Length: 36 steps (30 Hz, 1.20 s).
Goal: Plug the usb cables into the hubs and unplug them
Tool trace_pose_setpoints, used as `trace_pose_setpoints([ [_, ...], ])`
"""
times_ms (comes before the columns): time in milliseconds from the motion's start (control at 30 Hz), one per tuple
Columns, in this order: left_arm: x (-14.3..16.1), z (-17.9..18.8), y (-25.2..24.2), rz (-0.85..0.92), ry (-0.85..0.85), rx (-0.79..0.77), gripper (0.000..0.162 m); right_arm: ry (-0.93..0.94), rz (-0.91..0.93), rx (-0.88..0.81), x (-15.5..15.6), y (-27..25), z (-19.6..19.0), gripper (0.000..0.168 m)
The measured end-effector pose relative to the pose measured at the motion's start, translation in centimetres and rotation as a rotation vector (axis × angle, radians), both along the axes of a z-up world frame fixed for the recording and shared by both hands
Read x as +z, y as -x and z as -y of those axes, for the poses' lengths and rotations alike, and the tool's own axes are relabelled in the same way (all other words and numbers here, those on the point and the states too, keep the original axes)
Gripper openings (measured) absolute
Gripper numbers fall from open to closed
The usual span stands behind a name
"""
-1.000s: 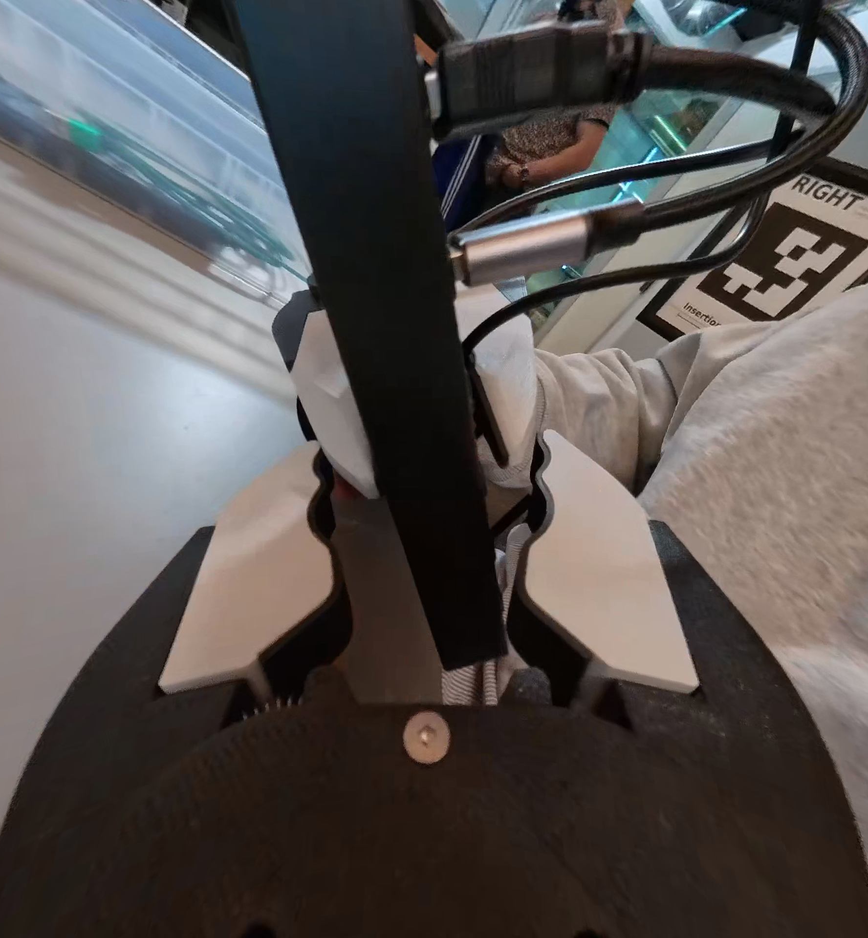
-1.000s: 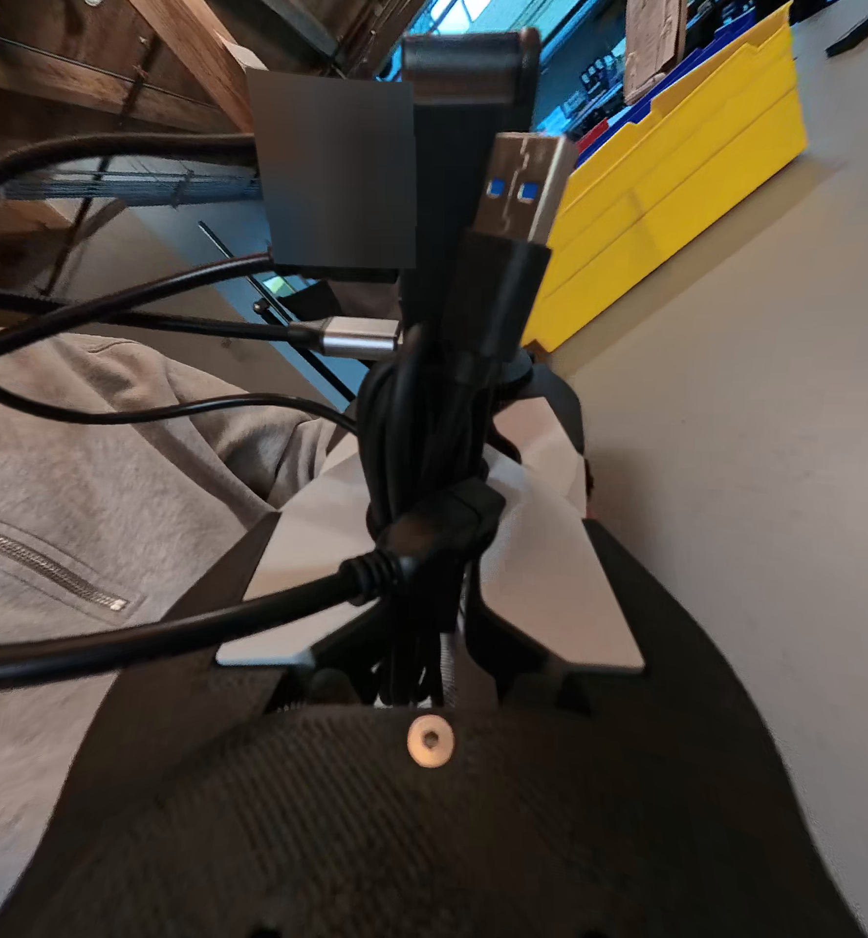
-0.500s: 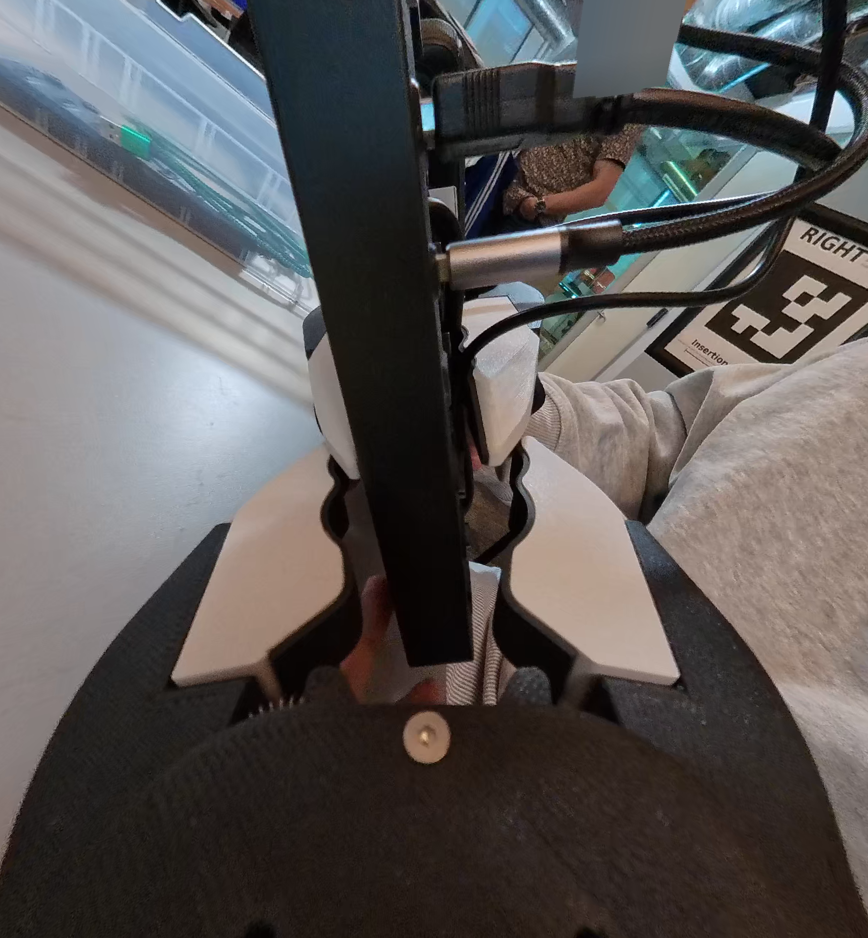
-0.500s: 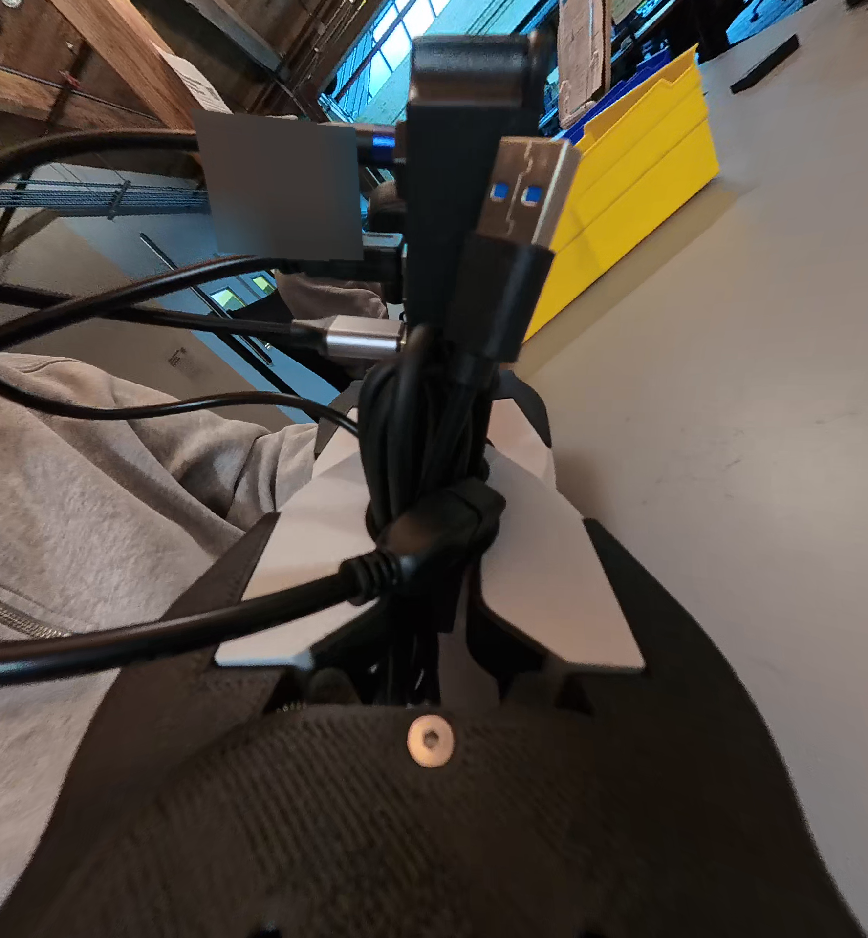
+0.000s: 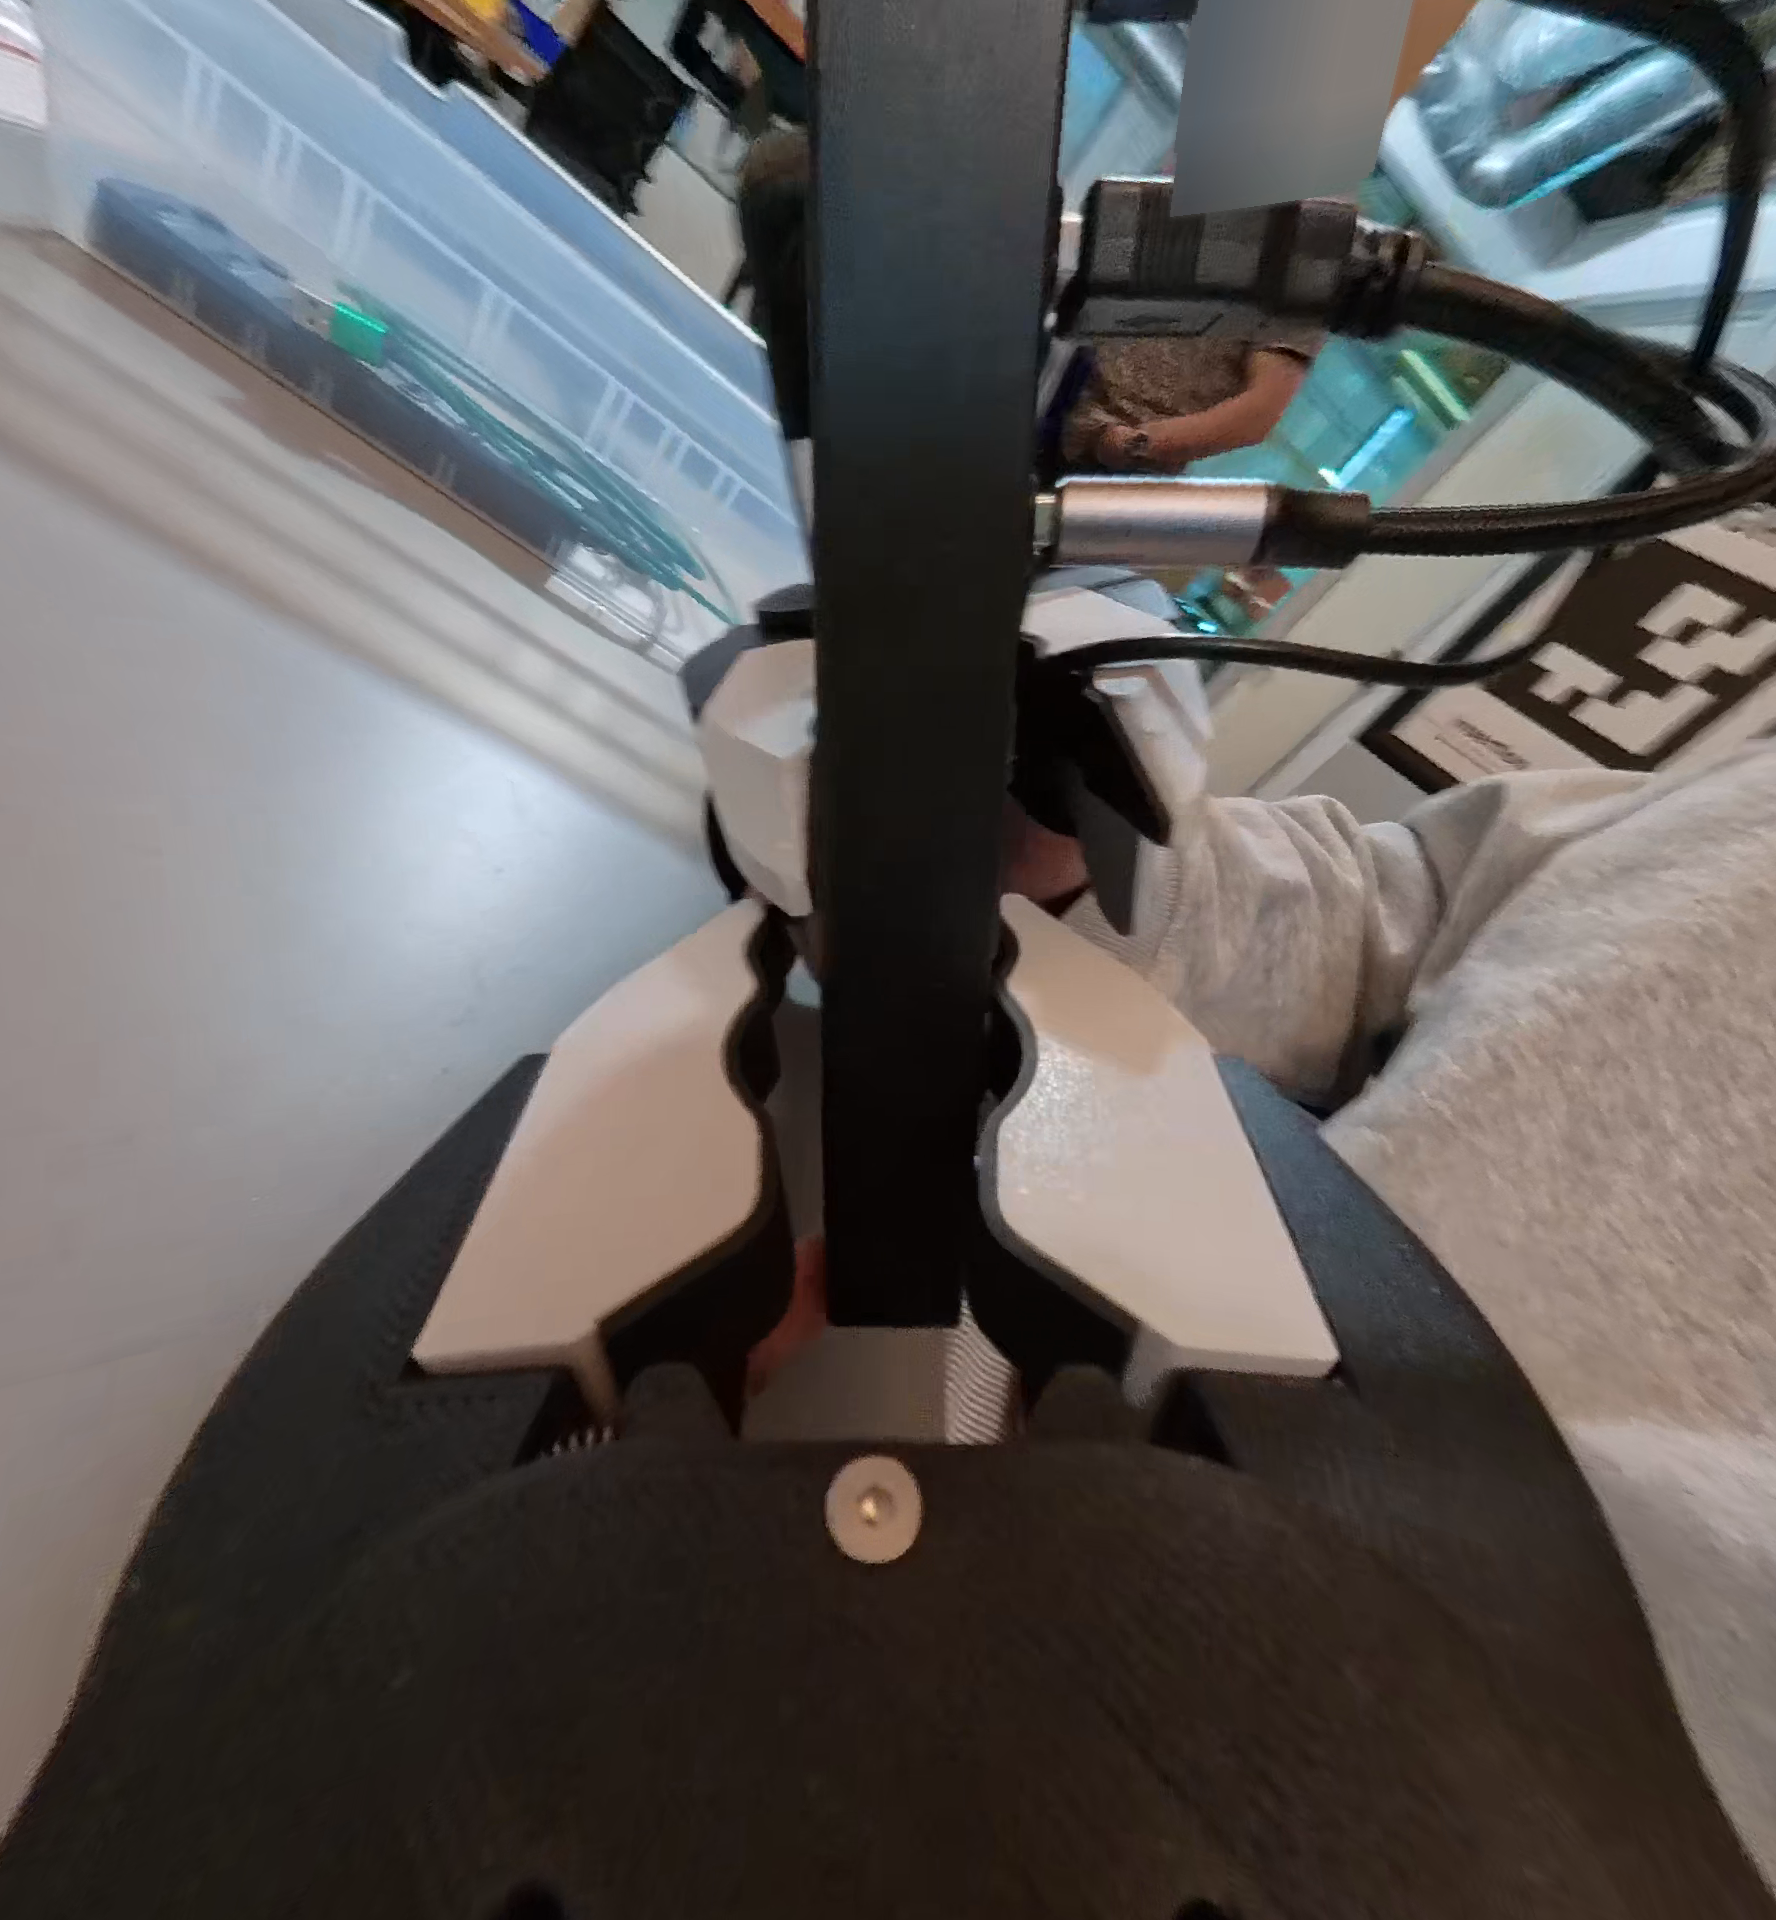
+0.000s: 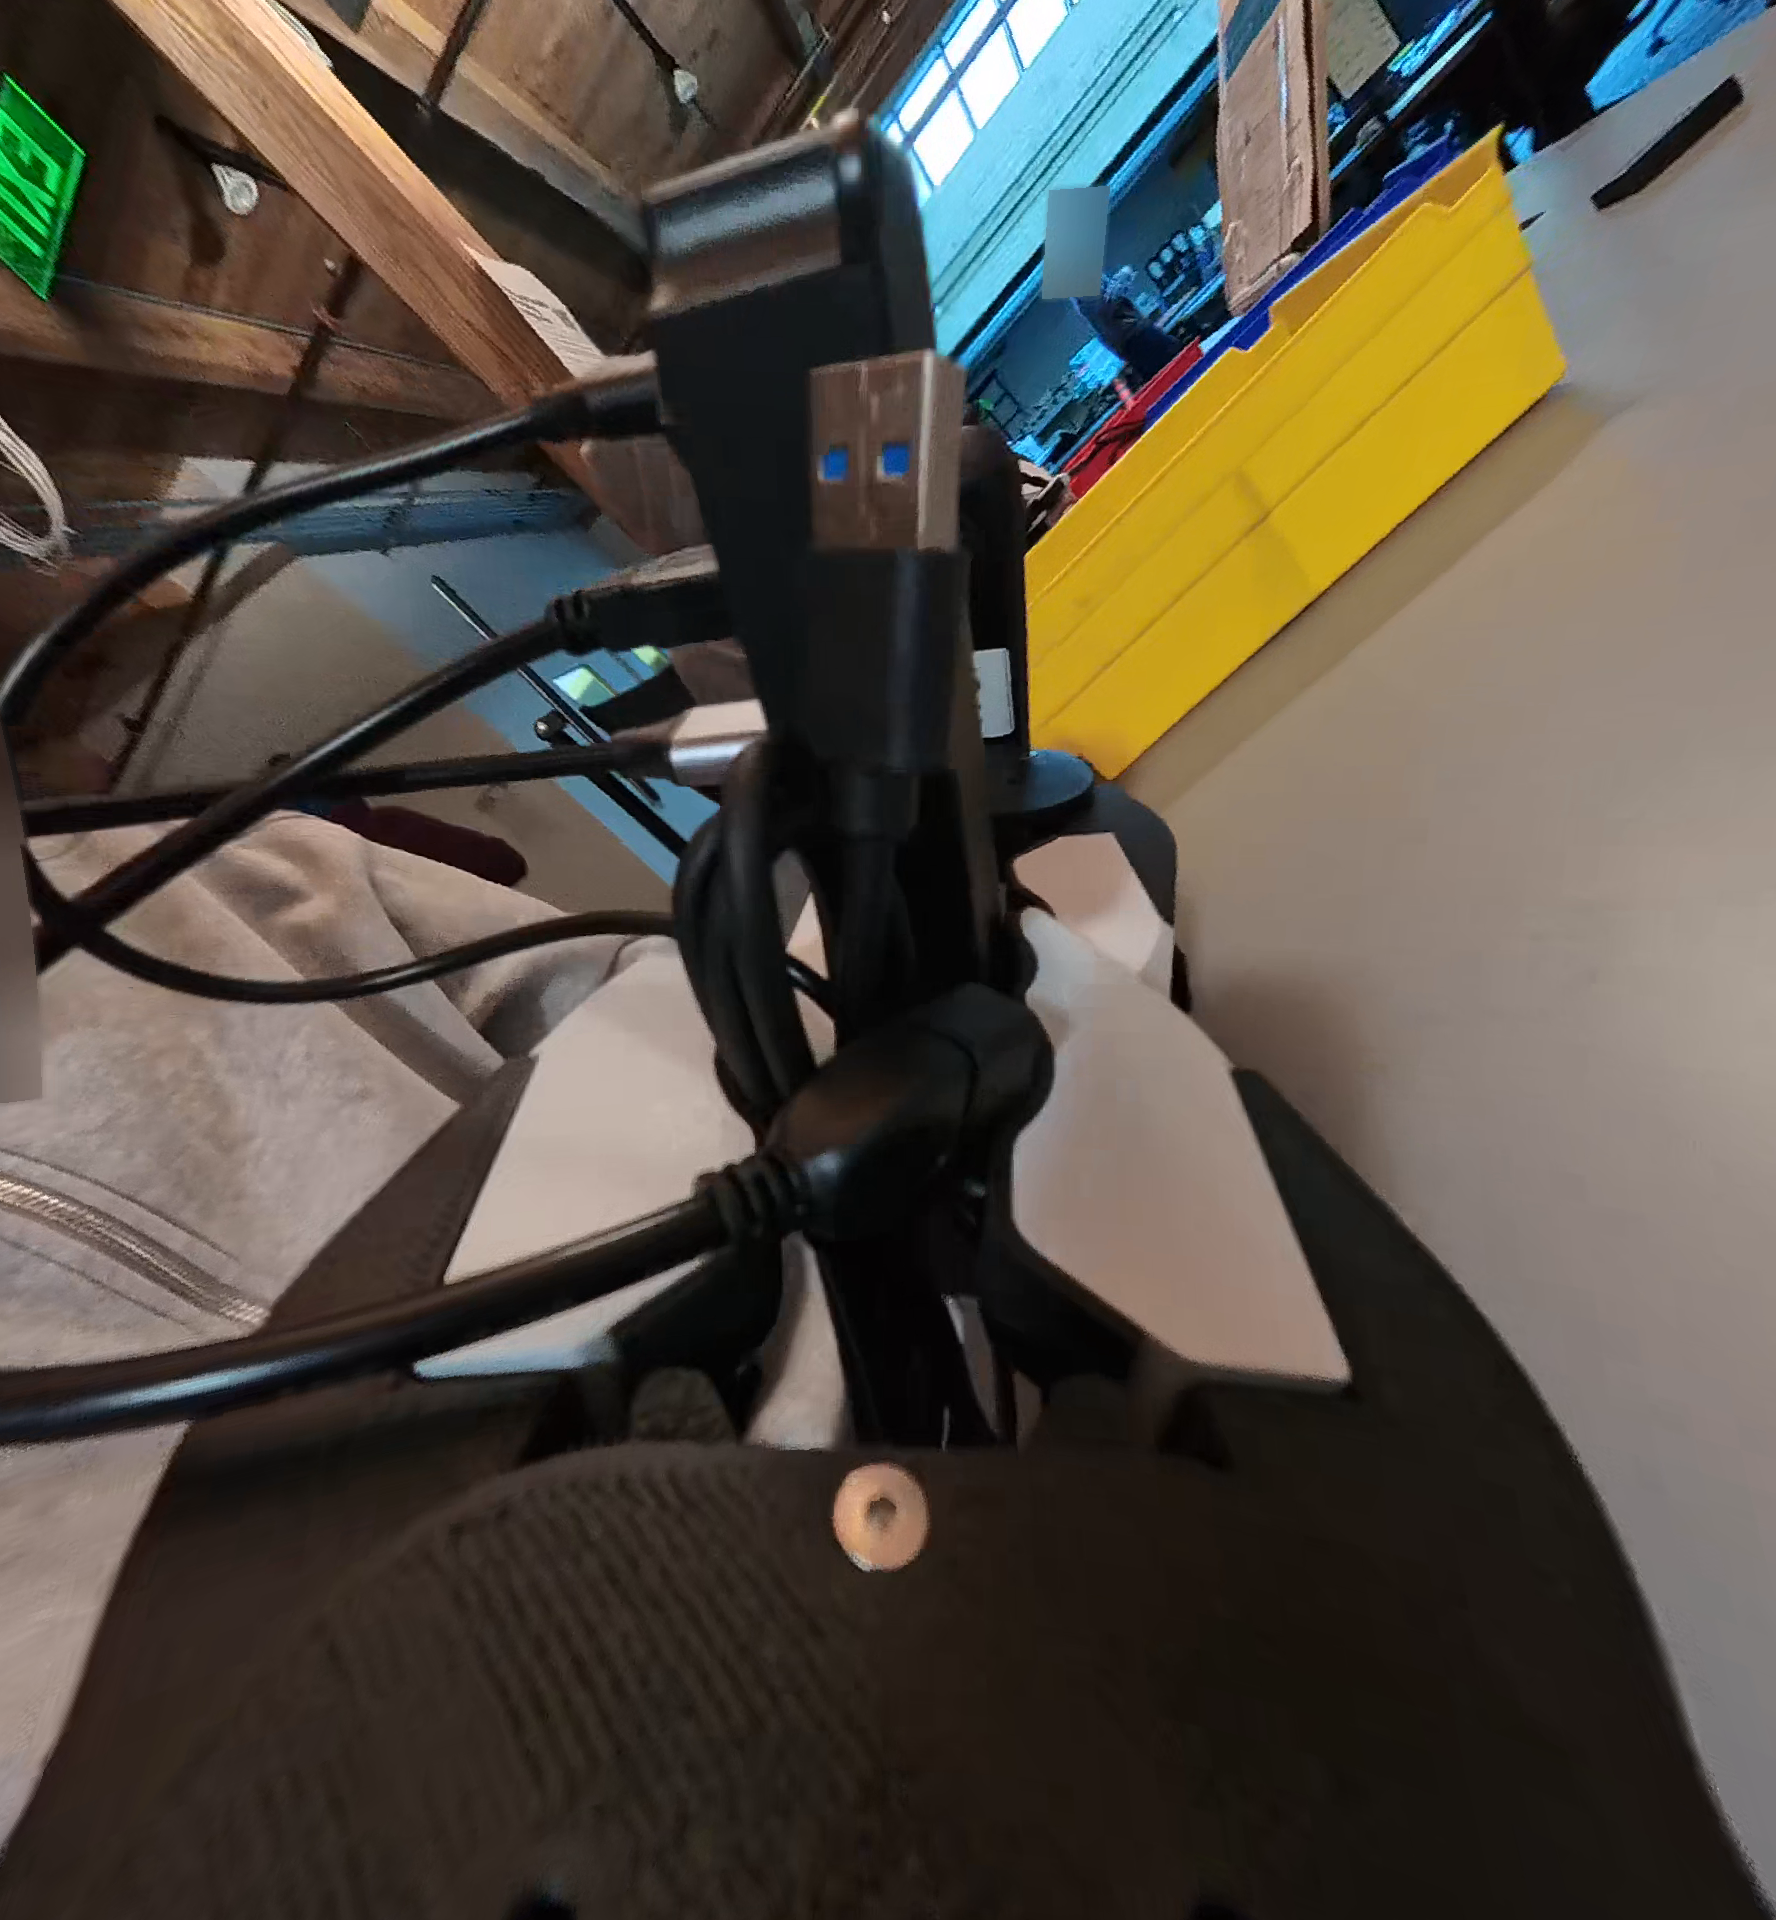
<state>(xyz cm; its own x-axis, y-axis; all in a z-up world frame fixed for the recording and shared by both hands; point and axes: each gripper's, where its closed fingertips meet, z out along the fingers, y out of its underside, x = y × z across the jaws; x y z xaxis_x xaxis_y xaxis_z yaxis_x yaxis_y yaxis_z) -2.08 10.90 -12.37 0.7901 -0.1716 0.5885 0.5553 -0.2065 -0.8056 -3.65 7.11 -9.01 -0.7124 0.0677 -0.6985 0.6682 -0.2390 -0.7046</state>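
USB hub (image 5: pixel 920 644): rigid black bar, light, pinched at its lower end by left gripper (image 5: pixel 879 1039). Plugs seated on hub's side. Right gripper (image 6: pixel 905 1049) pinches cable bundle (image 6: pixel 863 914) below hub; floppy, better gripped at plug bodies.

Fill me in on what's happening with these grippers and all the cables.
A person in a grey hoodie works two handheld grippers. The left gripper is shut on a black USB hub, held upright. Two cables sit along its side: a black plug and a silver plug. The right gripper is clamped on a bundle of black cable next to the hub, with a loose blue-tipped USB plug sticking up, not inserted.
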Motion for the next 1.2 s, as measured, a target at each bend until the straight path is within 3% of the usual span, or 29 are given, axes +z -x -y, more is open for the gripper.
trace_pose_setpoints([
  [33, 0.2, 0.0, 0.1, -0.014, -0.015, 0.008, 0.029, -0.012, -0.017, -0.019, 0.0, 0.2, -0.1, 0.047],
  [367, 2.1, 2.2, 6.7, 0.148, -0.167, 0.356, 0.030, 0.104, 0.052, -0.468, 0.3, 5.4, -7.1, 0.061],
  [600, 1.8, 4.6, 10.4, 0.082, -0.156, 0.623, 0.031, -0.078, 0.171, -0.691, -3.7, 7.3, -9.8, 0.065],
  [767, 1.8, 6.8, 12.5, 0.059, -0.155, 0.822, 0.030, -0.116, 0.030, -0.830, -1.7, 7.1, -11.2, 0.055],
  [900, 1.3, 8.9, 13.9, 0.056, -0.121, 0.973, 0.031, -0.157, -0.192, -0.740, 1.4, 5.0, -8.0, 0.033],
  [1033, 1.6, 8.9, 13.5, -0.067, -0.073, 1.039, 0.032, -0.240, -0.343, -0.611, 1.8, 3.3, -2.9, 0.035],
  [1200, 2.2, 5.4, 10.1, -0.252, -0.027, 0.940, 0.032, -0.232, -0.407, -0.564, 2.1, 2.1, 0.9, 0.044],
])
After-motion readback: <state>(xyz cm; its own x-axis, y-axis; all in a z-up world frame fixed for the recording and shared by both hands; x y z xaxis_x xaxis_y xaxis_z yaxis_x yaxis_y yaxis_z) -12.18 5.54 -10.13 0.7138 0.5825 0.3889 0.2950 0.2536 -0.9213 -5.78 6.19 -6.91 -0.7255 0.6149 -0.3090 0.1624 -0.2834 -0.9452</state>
